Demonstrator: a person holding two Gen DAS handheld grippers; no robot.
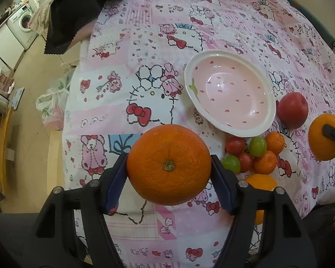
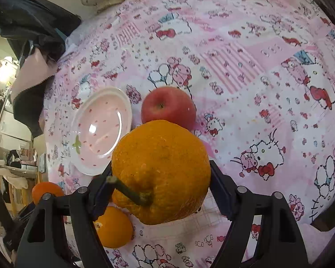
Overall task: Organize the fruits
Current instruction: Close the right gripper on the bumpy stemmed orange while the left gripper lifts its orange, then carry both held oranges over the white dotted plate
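Oranges held in both hand-held grippers above a bed covered in a pink cartoon-cat sheet [image 1: 127, 51].

Left gripper [image 1: 168, 174] is closed onto a smooth round orange [image 1: 168, 164], its stem end facing the camera. To its right an empty pink plate [image 1: 230, 93] with a white rim rests on the sheet, then a cluster of small red, green and orange fruits [image 1: 252, 154], possibly tomatoes and mandarins, and a red apple [image 1: 292, 109]. Right gripper [image 2: 160, 183] is clamped around a bumpy stemmed orange [image 2: 161, 171]; another orange [image 2: 114, 226] lies below it.
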